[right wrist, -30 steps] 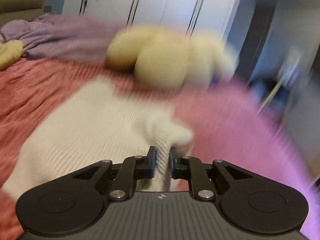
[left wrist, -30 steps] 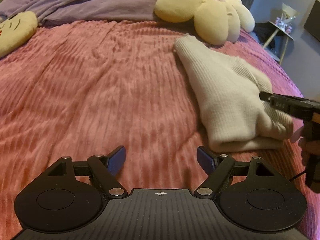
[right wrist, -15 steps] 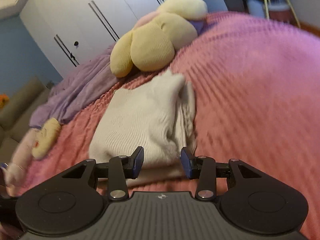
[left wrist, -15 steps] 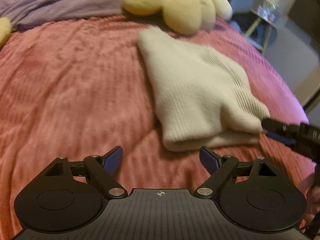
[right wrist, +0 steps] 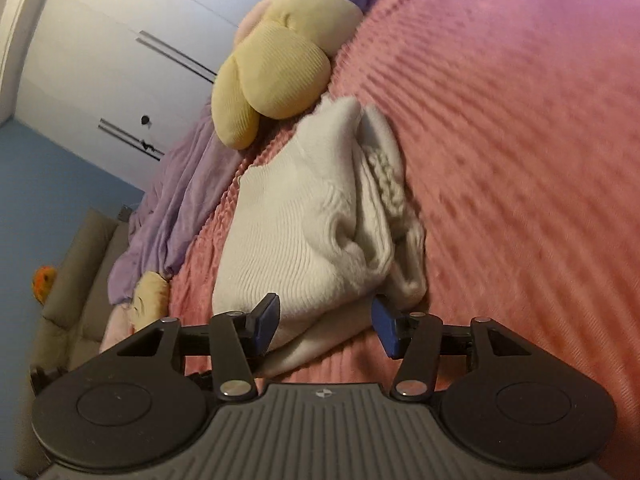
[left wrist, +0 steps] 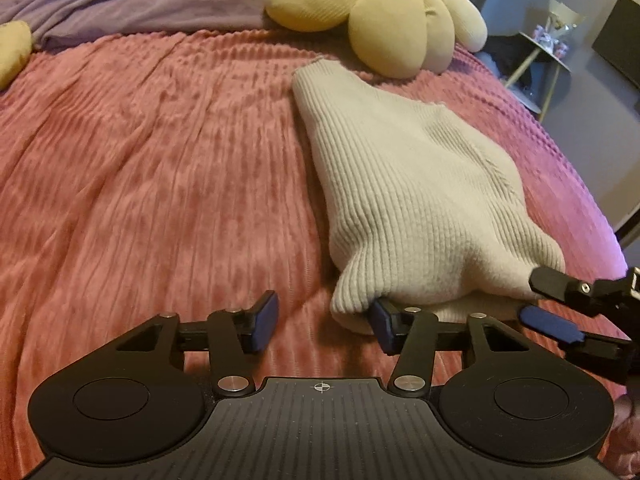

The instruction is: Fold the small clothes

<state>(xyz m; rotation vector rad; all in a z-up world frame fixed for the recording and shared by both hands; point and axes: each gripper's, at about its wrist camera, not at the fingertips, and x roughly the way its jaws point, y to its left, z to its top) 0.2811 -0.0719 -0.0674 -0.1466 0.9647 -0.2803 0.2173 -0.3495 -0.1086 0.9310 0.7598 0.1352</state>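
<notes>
Chunky ribbed cream sweater point(left wrist: 420, 200), folded, on a ridged pink bedspread point(left wrist: 160, 160). Left gripper point(left wrist: 324, 322) jaws closing, empty; right gripper point(right wrist: 326, 326) has released the knit, jaws opening around it.

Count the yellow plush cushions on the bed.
2: a flower cushion at the bed's far end beyond the cream sweater, and a smaller yellow cushion at the left edge, partly cut off.

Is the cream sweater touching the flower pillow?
Apart. The left wrist view shows a strip of pink bedspread between the cream sweater and the flower pillow.
</notes>
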